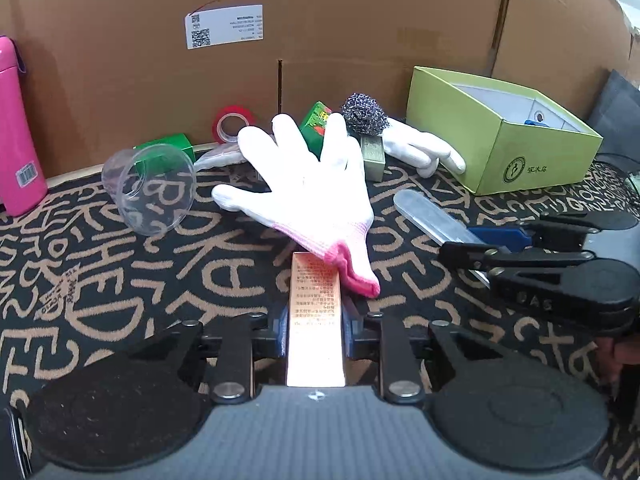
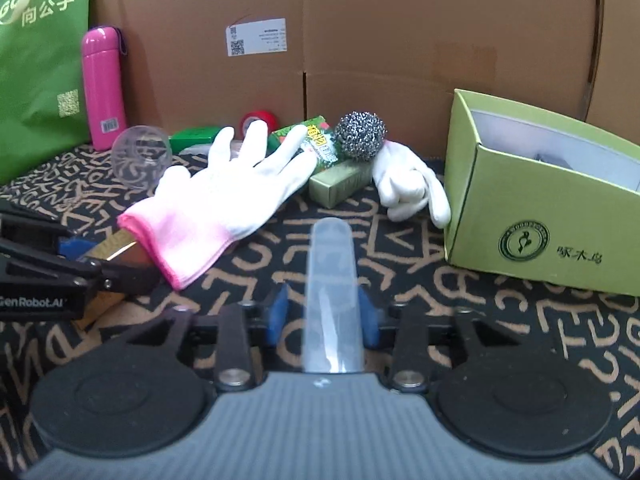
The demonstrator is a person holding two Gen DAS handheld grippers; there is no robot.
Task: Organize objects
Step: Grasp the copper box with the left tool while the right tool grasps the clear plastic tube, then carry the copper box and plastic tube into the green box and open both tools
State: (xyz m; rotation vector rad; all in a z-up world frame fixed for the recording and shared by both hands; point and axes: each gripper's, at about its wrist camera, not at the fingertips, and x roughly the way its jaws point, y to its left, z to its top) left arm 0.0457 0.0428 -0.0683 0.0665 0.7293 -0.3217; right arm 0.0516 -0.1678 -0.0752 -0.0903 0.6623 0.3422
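Bare patterned table (image 2: 460, 312) is lying open near the grippers, hemmed by the green box (image 2: 552, 224) at right and a cardboard wall (image 2: 360, 32) behind. The left gripper (image 1: 316, 330) is standing narrowly open, clamping a gold carton (image 1: 316, 320) whose far end is sitting under a white glove (image 1: 304, 184). The right gripper (image 2: 326, 312) is pinching a clear plastic case (image 2: 332, 280), pointing toward the steel scourer (image 2: 360, 134).

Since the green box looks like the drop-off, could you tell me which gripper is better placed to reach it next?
Probably the right gripper: shut on the clear plastic case, with the green box open close beside it. The left gripper holds its orange box under the glove.
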